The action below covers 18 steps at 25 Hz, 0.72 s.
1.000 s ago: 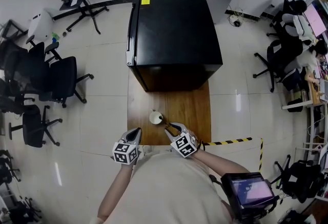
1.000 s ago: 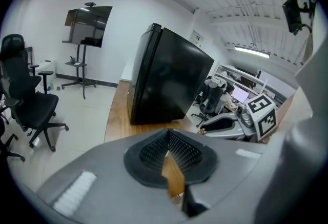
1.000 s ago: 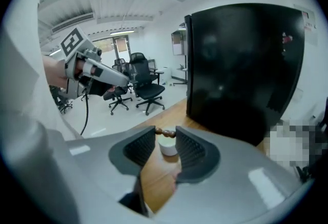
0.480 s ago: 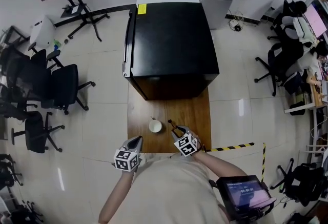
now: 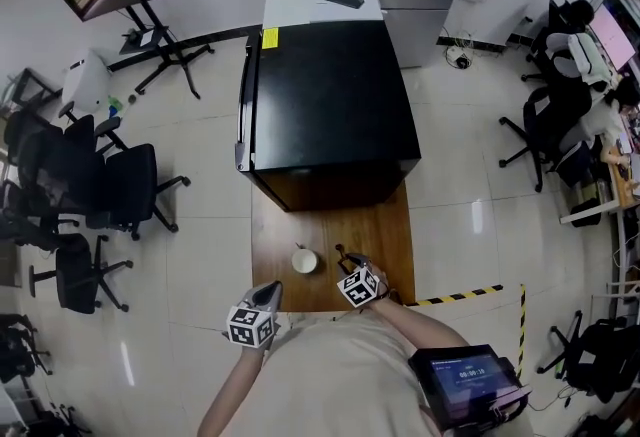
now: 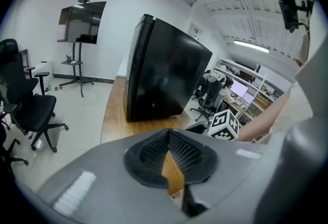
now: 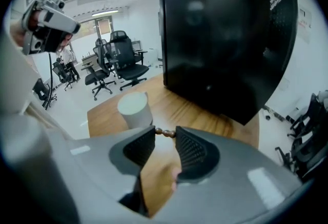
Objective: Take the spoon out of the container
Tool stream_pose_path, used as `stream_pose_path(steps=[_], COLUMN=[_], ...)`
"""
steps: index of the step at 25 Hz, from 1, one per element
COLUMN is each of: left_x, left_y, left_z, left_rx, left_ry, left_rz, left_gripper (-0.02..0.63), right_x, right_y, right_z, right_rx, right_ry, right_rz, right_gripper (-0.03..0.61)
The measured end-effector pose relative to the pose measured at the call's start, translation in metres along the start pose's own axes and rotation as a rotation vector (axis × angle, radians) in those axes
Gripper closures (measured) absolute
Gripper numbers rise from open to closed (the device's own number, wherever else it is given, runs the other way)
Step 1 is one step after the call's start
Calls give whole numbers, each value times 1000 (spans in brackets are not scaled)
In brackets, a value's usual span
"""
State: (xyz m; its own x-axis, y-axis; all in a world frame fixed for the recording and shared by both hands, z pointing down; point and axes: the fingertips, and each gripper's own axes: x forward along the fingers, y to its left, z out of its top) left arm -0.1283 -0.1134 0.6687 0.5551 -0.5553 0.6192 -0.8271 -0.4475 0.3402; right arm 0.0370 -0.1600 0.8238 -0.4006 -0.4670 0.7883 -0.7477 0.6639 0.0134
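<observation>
White cup (image 7: 134, 110) stands with nothing poking out; just right of it, right gripper (image 7: 165, 139), jaws part-spread, pinches the beaded spoon (image 7: 165, 132); left gripper (image 6: 169, 141) closed, empty.

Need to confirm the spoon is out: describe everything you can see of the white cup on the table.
The white cup is a plain, matte cylinder with no handle in view. It stands upright on the wooden table, near the person's edge. Nothing sticks out of its top and nothing touches it. The brown beaded spoon is clamped in the right gripper, apart from the cup and to its right. What is inside the cup cannot be made out.
</observation>
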Motion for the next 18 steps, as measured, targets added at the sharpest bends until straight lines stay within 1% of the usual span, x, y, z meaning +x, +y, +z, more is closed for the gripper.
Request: stream_pose_path(steps=[9,12,18], left_x=[-8,-13,-19], left_y=[2,3,0], left_z=[-12,-19,-28], left_rx=[-13,-20,-26], left_ry=[14,25,41], left_rz=[22,28,33], left_gripper=[611,611,611], right_x=[28,39,55], right_y=[18,21,23], right_z=[-43,-52,-70], right_rx=[-8,-11,21], right_ry=[116,156,240], right_rz=[20,14,18], right_gripper=[453,453,453])
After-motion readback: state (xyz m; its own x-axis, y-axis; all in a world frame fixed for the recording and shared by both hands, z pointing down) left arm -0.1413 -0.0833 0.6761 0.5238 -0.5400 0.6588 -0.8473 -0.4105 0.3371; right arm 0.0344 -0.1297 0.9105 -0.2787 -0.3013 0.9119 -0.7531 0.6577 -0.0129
